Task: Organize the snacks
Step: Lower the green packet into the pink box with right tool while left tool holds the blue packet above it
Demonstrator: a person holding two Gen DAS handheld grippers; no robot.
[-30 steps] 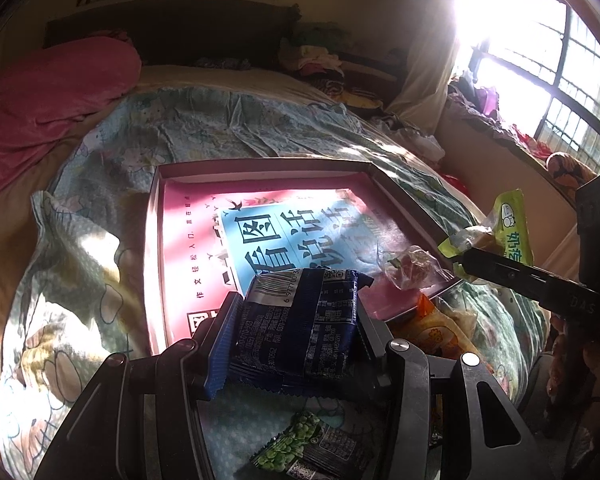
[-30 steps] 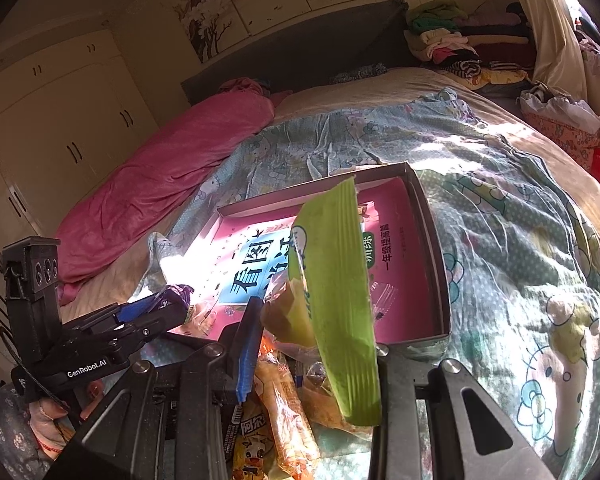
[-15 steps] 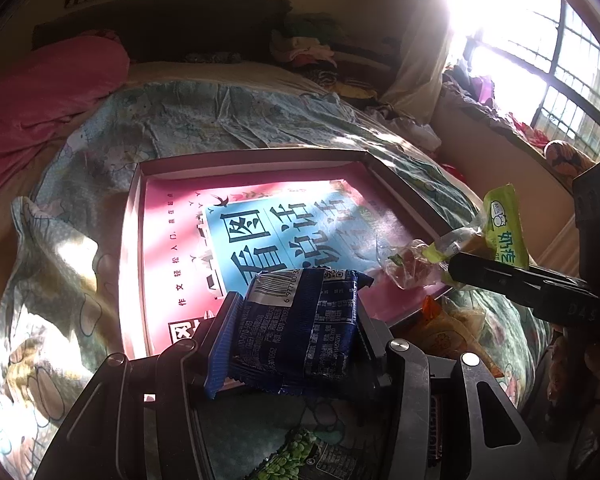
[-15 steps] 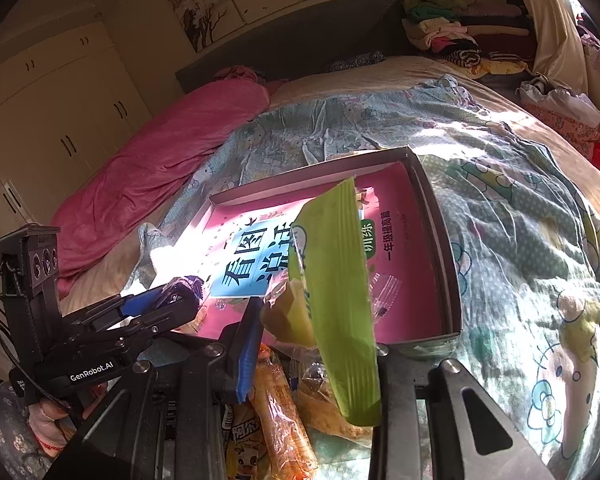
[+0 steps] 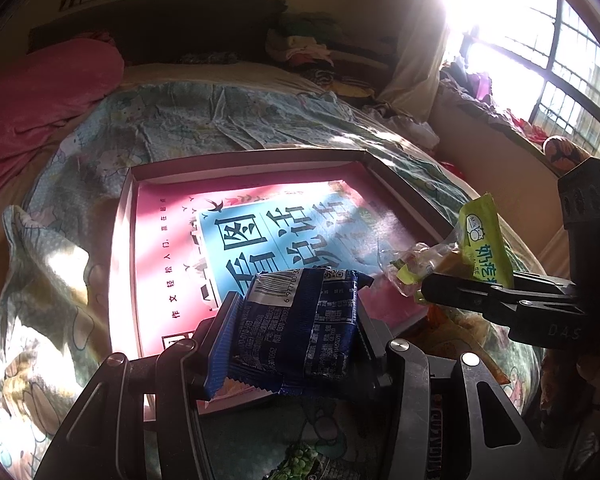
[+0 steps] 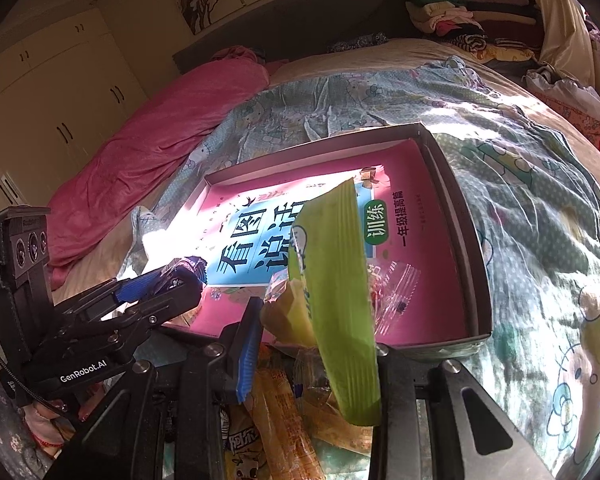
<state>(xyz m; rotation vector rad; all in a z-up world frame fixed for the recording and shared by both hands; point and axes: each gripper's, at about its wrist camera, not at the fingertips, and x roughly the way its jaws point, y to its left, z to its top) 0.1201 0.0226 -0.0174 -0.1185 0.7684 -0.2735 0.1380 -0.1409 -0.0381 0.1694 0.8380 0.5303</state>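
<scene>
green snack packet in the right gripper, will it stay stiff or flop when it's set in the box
The green snack packet probably flops: it's thin film held edge-on by the right gripper and leans over. It looks light. The glossy wrapper may slide on the box's smooth pink liner.

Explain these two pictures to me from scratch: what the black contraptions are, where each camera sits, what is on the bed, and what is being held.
There is no robot here. A person holds two hand-held clamps, each with two fingers and a wide-angle camera looking forward along them.

The left camera's picture shows the left gripper shut on a dark blue snack packet. The other clamp pokes in from the right.

The right camera's picture shows the right gripper shut on a green snack packet, with the left clamp at lower left.

On the bed's cartoon-print quilt lies a shallow box with a pink and blue book cover inside and a clear wrapper on it. More orange snack packets lie below the right gripper.
</scene>
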